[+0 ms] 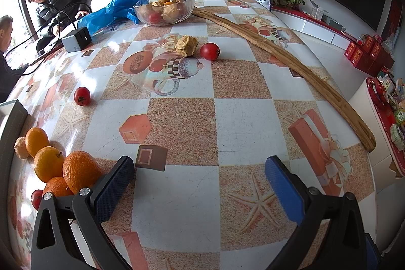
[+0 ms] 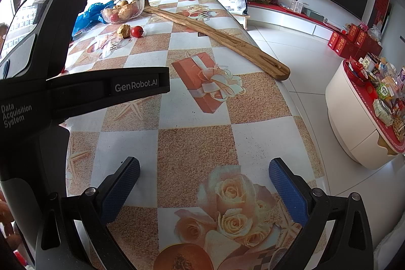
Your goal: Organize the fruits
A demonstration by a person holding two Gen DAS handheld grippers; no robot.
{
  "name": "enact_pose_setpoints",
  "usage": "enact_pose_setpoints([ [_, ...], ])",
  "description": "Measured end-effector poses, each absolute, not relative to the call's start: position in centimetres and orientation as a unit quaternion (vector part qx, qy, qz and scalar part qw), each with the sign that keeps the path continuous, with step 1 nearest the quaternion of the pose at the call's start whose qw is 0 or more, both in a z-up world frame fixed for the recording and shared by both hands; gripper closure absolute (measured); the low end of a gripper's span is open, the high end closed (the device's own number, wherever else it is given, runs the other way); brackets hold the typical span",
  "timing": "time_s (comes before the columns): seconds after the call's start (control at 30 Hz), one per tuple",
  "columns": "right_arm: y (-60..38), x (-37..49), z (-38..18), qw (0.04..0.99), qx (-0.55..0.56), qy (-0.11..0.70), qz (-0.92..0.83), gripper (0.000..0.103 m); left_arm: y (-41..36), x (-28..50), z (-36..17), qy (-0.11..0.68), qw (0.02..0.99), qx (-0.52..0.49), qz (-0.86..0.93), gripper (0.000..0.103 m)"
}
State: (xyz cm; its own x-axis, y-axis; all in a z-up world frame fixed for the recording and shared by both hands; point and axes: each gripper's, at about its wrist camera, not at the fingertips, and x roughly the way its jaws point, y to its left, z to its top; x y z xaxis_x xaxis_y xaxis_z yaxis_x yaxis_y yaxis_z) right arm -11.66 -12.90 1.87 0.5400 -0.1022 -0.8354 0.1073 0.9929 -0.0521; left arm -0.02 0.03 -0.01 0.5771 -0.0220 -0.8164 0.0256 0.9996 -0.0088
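Observation:
A glass bowl (image 1: 188, 7) with several fruits stands at the far end of the table; in the right wrist view the bowl (image 2: 107, 15) sits far left. In front of it lie a tan wrapped fruit (image 1: 186, 45) and a red fruit (image 1: 210, 51). A small tomato (image 1: 82, 96) sits alone at mid-left. Several oranges (image 1: 80, 170) and another tomato (image 1: 37, 198) cluster at near left, just left of my left gripper (image 1: 199, 181), which is open and empty. My right gripper (image 2: 204, 186) is open and empty over the table's near part. The left gripper's body (image 2: 50, 62) blocks the right view's left side.
A long wooden board (image 1: 286, 57) runs along the table's right side. A blue plastic bag (image 1: 114, 12) and a grey charger with cables (image 1: 76, 39) lie at far left, near two seated people (image 1: 60, 1). A white cabinet with snacks (image 2: 364, 113) stands right of the table.

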Motion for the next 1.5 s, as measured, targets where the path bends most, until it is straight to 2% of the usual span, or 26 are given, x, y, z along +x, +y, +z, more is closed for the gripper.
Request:
enact_pose_setpoints([
  [1.13, -12.9, -11.7, 1.9, 0.878, 0.002, 0.475, -0.059, 0.001, 0.4, -0.4, 0.7, 0.445, 0.895, 0.023, 0.009, 0.0],
  [1.33, -12.8, -11.7, 1.9, 0.878, 0.002, 0.475, -0.059, 0.001, 3.4, -4.5, 5.5, 0.364, 0.93, 0.054, -0.011, 0.0],
  [1.5, -12.8, -11.7, 1.9, 0.878, 0.002, 0.475, -0.059, 0.001, 9.7, -8.4, 6.1, 0.369, 0.929, 0.034, 0.01, 0.0],
])
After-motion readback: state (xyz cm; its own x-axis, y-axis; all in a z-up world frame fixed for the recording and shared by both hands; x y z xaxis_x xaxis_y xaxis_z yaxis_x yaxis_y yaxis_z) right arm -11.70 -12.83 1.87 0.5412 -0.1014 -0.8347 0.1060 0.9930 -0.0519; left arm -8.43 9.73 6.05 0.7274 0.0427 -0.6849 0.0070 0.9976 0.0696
